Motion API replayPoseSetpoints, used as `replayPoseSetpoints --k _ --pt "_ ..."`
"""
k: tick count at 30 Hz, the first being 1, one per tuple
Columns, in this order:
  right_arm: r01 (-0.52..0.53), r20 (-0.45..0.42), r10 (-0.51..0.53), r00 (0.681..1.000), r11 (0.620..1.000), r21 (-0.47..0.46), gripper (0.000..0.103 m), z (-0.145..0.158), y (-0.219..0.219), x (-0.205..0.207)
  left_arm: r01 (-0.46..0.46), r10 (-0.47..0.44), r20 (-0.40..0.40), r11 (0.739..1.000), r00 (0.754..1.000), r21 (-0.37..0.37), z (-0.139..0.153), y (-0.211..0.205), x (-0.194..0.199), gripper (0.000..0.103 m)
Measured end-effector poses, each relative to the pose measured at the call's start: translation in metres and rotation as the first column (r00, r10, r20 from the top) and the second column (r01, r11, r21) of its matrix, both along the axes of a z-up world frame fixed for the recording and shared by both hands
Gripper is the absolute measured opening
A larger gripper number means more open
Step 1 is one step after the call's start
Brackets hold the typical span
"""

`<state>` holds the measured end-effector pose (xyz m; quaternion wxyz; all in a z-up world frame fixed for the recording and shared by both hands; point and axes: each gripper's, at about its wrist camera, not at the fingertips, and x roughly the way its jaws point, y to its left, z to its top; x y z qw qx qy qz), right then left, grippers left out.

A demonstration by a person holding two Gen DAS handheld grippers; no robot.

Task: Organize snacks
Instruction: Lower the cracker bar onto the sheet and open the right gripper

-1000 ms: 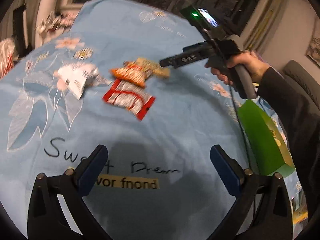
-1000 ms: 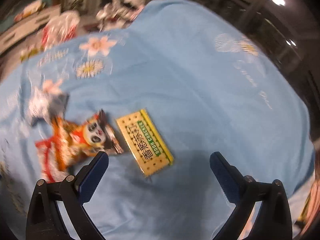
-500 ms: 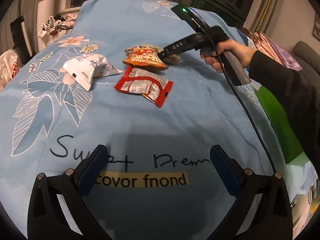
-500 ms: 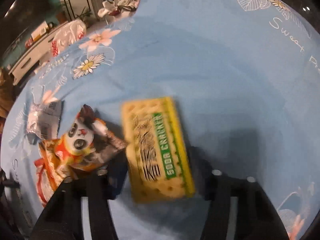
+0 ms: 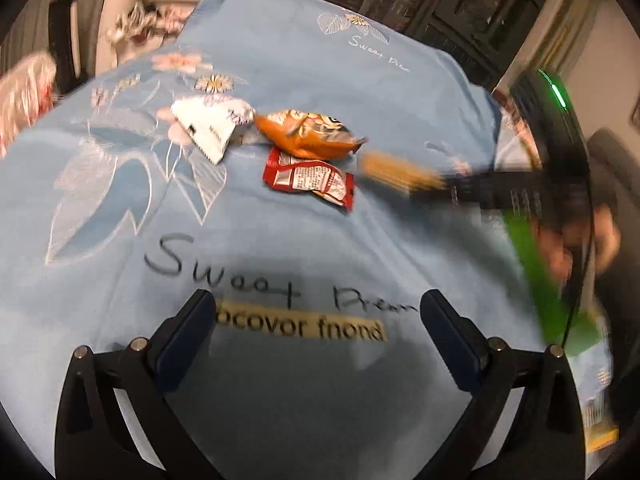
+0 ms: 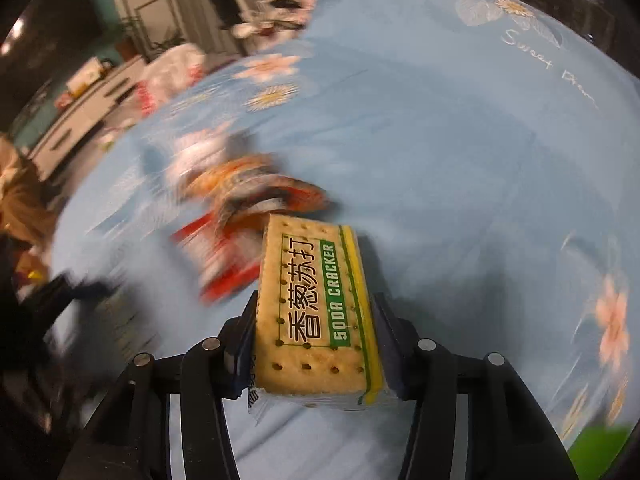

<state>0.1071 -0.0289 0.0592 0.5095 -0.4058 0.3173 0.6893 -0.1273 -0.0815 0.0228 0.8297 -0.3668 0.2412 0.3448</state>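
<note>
My right gripper is shut on a yellow soda cracker pack and holds it above the blue bedspread. In the left wrist view the same pack shows blurred at the tip of the right gripper, to the right of the other snacks. An orange snack bag, a red packet and a white packet lie together on the bedspread. My left gripper is open and empty, over the printed words at the near edge.
A green box stands at the right edge of the bed beside the person's hand. The blue bedspread stretches to the far side. Furniture and clutter stand beyond the left side of the bed.
My right gripper closed on the cracker pack, lifted it off the bedspread and moved it right, away from the other snacks. My left gripper stayed open, shifting only slightly.
</note>
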Motion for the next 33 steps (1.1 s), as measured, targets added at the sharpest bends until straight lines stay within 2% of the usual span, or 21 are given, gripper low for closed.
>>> replayPoseSetpoints --k 2,5,8,11,14,16,18,19,21,22,23,24,25,26,27,28,29,30,31,33 --pt "-0.016 -0.009 0.016 1.000 1.000 0.003 0.053 -0.008 -0.027 -0.019 0.031 -0.026 0.056 0.997 0.998 -0.077 0.000 -0.001 -0.010 0.103" --pt "-0.060 -0.042 0.061 0.997 0.998 0.022 0.053 -0.015 -0.064 -0.045 0.074 -0.061 0.108 0.990 0.992 -0.117 0.004 -0.003 -0.023 0.103" --pt "-0.102 -0.005 0.103 0.995 0.994 0.027 0.053 -0.014 -0.092 -0.065 0.098 -0.072 0.147 0.979 0.986 -0.176 0.000 -0.006 -0.032 0.103" --pt "-0.100 0.009 0.100 0.995 0.995 0.026 0.053 -0.013 -0.112 -0.075 0.098 -0.053 0.203 0.971 0.978 -0.216 0.001 -0.006 -0.039 0.103" --pt "-0.022 -0.022 0.023 0.999 0.999 0.032 0.053 -0.008 -0.125 -0.069 0.149 -0.081 0.250 0.952 0.965 -0.268 0.001 -0.004 -0.034 0.103" --pt "0.063 -0.118 -0.057 0.991 0.997 0.049 0.055 0.000 -0.135 -0.058 0.212 -0.113 0.303 0.925 0.946 -0.316 0.000 -0.003 -0.028 0.102" --pt "0.164 -0.221 -0.151 0.963 0.986 0.040 0.067 0.007 -0.146 -0.043 0.276 -0.146 0.352 0.894 0.925 -0.352 0.000 -0.005 -0.020 0.102" --pt "0.216 -0.286 -0.204 0.936 0.976 0.011 0.077 0.008 -0.150 -0.035 0.328 -0.183 0.375 0.869 0.909 -0.370 0.000 -0.006 -0.013 0.102" --pt "0.303 -0.427 -0.307 0.851 0.950 -0.081 0.080 0.003 -0.157 -0.020 0.373 -0.215 0.392 0.843 0.895 -0.388 -0.001 -0.010 -0.006 0.102" --pt "0.320 -0.543 -0.342 0.767 0.937 -0.138 0.081 -0.003 -0.162 -0.010 0.373 -0.206 0.403 0.840 0.892 -0.395 -0.002 -0.010 -0.005 0.102" --pt "0.324 -0.627 -0.359 0.692 0.930 -0.175 0.081 -0.009 -0.165 -0.003 0.364 -0.189 0.411 0.838 0.892 -0.406 -0.002 -0.009 -0.005 0.102" --pt "0.331 -0.703 -0.381 0.601 0.919 -0.216 0.081 -0.018 -0.169 0.004 0.356 -0.168 0.421 0.834 0.891 -0.421 -0.003 -0.008 -0.007 0.102" --pt "0.335 -0.755 -0.404 0.517 0.907 -0.256 0.081 -0.028 -0.172 0.010 0.355 -0.146 0.443 0.828 0.885 -0.435 -0.004 -0.006 -0.009 0.102" --pt "0.340 -0.793 -0.419 0.442 0.897 -0.284 0.081 -0.039 -0.175 0.014 0.371 -0.118 0.491 0.808 0.863 -0.458 -0.006 -0.002 -0.011 0.102" --pt "0.348 -0.806 -0.432 0.405 0.888 -0.301 0.081 -0.046 -0.176 0.016 0.391 -0.097 0.530 0.786 0.843 -0.479 -0.008 0.001 -0.013 0.102" --pt "0.363 -0.805 -0.455 0.380 0.874 -0.323 0.081 -0.055 -0.177 0.018 0.426 -0.071 0.580 0.752 0.811 -0.504 -0.012 0.005 -0.013 0.101" --pt "0.377 -0.795 -0.479 0.373 0.861 -0.342 0.080 -0.062 -0.178 0.018 0.459 -0.055 0.617 0.720 0.785 -0.521 -0.017 0.007 -0.011 0.100" --pt "0.387 -0.792 -0.489 0.366 0.854 -0.348 0.080 -0.066 -0.178 0.018 0.475 -0.048 0.629 0.700 0.776 -0.534 -0.020 0.009 -0.009 0.099" --pt "0.393 -0.798 -0.482 0.362 0.855 -0.338 0.080 -0.066 -0.180 0.017 0.479 -0.046 0.623 0.684 0.781 -0.550 -0.022 0.009 -0.005 0.095" --pt "0.403 -0.802 -0.482 0.353 0.852 -0.335 0.080 -0.063 -0.180 0.016 0.467 -0.070 0.588 0.686 0.806 -0.558 -0.018 0.008 -0.001 0.090"
